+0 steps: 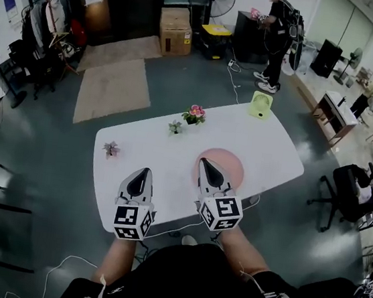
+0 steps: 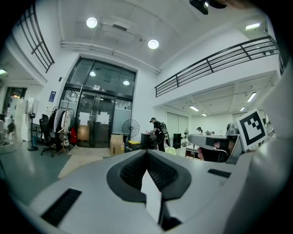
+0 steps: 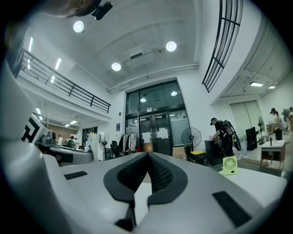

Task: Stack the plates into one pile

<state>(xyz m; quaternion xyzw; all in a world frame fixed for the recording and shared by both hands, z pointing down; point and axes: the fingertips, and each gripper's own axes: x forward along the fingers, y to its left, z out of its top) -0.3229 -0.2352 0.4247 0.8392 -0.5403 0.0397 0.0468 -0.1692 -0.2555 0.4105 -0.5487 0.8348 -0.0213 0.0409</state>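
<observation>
Plates [image 1: 232, 164] of flat round pink lie on the white rounded desk [image 1: 274, 149], partly behind the right hand-held gripper [image 1: 206, 162] – their number unclear. Its jaws are together and empty, like those of the left hand-held gripper [image 1: 144, 172]. A small dark pot [image 1: 191, 120] holds pink flowers [image 1: 196, 111]
</observation>
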